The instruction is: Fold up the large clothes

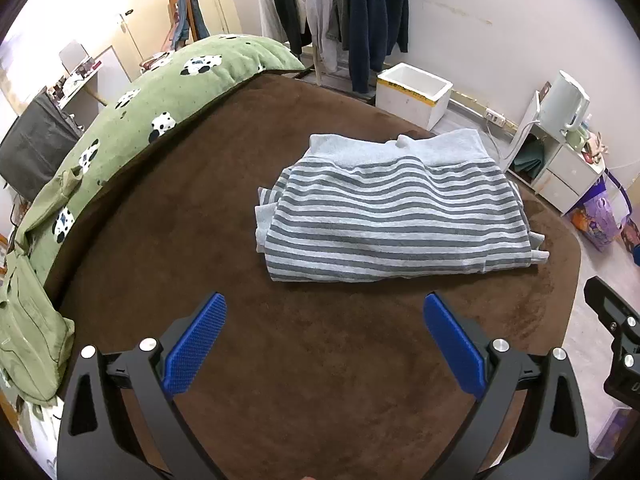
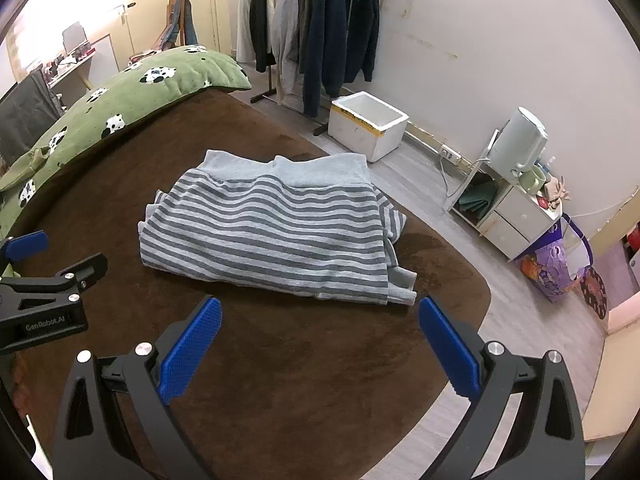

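Both claws stand wide and hold nothing. The left gripper [image 1: 325,322] hangs above bare brown blanket [image 1: 320,360], its blue pads [image 1: 196,344] spread well apart, short of the garment's near edge. The right gripper [image 2: 320,326] does the same on its own side, with one pad [image 2: 448,350] near the cuff that pokes out at the garment's near right corner. Judging by this stance, neither claw has anything left to pinch.

Ahead of them the striped sweater [image 1: 396,216] lies on the blanket as a compact, several-layered rectangle, its plain grey hem band [image 2: 316,174] on the far side. The fold looks finished, though the right edge [image 2: 394,240] is untidy and I cannot tell how the layers there sit. Beyond, a green panda-print quilt [image 1: 160,100] borders the blanket on the left.
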`<state>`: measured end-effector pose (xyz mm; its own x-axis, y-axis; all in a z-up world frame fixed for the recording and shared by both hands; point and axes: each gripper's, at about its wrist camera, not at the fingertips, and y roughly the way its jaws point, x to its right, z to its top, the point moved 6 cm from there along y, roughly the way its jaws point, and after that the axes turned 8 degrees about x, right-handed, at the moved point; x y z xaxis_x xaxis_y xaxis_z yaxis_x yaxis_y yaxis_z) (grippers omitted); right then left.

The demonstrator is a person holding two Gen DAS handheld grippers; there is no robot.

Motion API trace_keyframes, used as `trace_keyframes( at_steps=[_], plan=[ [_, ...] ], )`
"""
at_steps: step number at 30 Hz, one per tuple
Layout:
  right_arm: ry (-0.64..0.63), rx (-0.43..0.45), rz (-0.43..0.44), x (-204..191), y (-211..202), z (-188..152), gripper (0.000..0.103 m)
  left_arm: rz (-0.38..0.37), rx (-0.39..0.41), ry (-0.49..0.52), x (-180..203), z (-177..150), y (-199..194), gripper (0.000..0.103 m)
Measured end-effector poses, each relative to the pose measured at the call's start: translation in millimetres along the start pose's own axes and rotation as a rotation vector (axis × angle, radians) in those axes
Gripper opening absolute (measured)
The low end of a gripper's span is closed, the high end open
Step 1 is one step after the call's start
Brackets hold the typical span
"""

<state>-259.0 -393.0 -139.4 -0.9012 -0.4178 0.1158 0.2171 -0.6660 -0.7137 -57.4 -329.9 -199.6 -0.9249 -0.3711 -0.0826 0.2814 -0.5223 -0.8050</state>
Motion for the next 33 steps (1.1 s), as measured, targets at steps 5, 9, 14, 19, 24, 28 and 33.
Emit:
trace_keyframes(
  at_steps=[5,9,14,19,24,28,33],
  plan=[
    [0.015,-0.005,0.012,3.9,4.2,2.0,0.097,-0.002,-0.005,0.003,4.0,1.1,0.6,0.097],
    [0.016,-0.008,0.017,6.6,6.3,2.6,0.097,0.001,-0.011,0.003,5.9,1.3,1.0,0.097],
    [0.025,-0.017,0.029,8.6,9.4,2.6,0.097,0.001,-0.013,0.004,6.6,2.1,2.0,0.097],
    [0.02,-0.022,0.037,7.9,14.1,3.8,0.097,0.005,-0.015,0.012,7.4,3.2,3.4,0.097],
    [0.01,-0.023,0.042,7.5,17.1,6.9,0.097,0.005,-0.021,0.014,8.1,4.2,5.0,0.097],
    [0.01,-0.023,0.046,8.2,20.5,9.6,0.097,0.004,-0.029,0.021,7.9,4.1,8.0,0.097],
    [0.008,-0.022,0.05,6.5,21.7,10.4,0.097,0.004,-0.032,0.024,7.9,4.9,10.3,0.097]
  ],
)
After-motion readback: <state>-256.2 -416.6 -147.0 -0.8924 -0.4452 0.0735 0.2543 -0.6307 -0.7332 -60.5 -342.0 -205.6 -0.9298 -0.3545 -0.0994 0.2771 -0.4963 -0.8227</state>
